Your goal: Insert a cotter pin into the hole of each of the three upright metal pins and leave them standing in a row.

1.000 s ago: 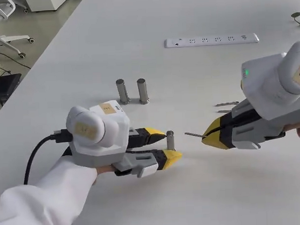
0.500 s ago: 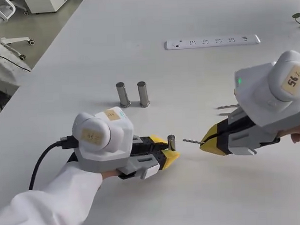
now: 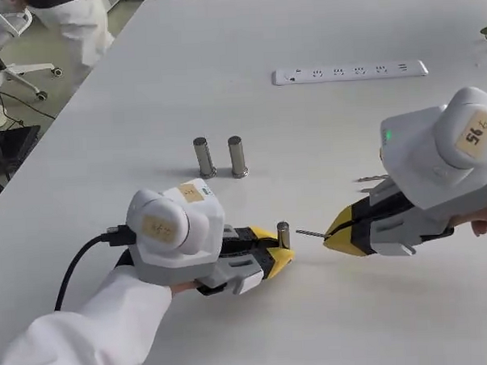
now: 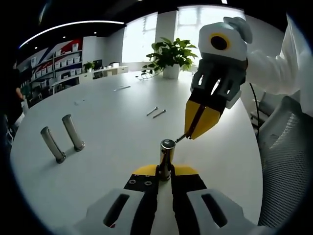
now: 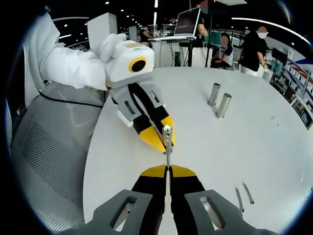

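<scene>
Now, shiny metal pin (image 3: 283, 232) clamped in left hand-held gripper (image 3: 277, 246), right hand-held gripper (image 3: 333, 233) pinching cotter pin (image 3: 310, 234)

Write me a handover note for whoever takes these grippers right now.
The left gripper is shut on an upright metal pin, standing on the table.
The right gripper is shut on a cotter pin, with its tip at that pin's top and not clearly in the hole.
The two other metal pins stand side by side further back, with no cotter visible in either.
The two spare cotter pins lie by the right gripper.
Done: nothing inserted, as far as shows.
Left: all three insertions, then the row.
</scene>
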A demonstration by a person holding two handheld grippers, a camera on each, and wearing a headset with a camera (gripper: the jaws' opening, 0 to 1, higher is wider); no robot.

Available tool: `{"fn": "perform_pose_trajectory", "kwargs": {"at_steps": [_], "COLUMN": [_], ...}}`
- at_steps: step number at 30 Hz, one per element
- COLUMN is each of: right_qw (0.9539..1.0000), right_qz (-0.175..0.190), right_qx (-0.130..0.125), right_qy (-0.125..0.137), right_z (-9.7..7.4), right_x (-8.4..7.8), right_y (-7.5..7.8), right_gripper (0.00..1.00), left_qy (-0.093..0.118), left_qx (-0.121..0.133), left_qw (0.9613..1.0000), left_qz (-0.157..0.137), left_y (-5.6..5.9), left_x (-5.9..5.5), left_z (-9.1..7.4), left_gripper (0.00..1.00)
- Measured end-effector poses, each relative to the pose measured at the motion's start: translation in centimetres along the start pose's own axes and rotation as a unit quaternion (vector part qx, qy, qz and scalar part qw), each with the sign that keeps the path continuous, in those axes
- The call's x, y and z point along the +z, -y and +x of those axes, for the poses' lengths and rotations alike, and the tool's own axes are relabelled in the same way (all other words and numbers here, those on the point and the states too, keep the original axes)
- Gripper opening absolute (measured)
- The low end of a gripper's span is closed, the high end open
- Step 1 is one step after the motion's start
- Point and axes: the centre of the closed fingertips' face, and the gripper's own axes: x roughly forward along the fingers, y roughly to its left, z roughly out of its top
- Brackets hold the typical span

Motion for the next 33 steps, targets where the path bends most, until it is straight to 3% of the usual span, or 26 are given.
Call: {"fn": "perform_pose_trajectory", "kwargs": {"at_steps": [12, 18, 33], "right_qw": [0.9998, 0.9999, 0.9996], "right_qz": [-0.012, -0.004, -0.024], "right_qx": [0.005, 0.000, 0.002], "right_qy": [-0.015, -0.011, -0.012], "right_z": [0.5, 0.4, 0.5], "right_x": [0.0, 0.6, 1.6], "right_y": [-0.3, 0.2, 0.4], "right_gripper": [0.00, 0.00, 0.00], "left_qy": [0.002, 0.000, -0.003], "left_qx": [0.003, 0.003, 0.000], "left_qw": [1.0000, 1.0000, 1.0000], "left_qz": [-0.003, -0.001, 0.005], "left_y": [-0.1, -0.1, 0.0], "left_x": [0.0, 0.0, 0.0], "left_z": [0.0, 0.0, 0.1], "left_gripper": [0.07, 0.07, 0.07]}}
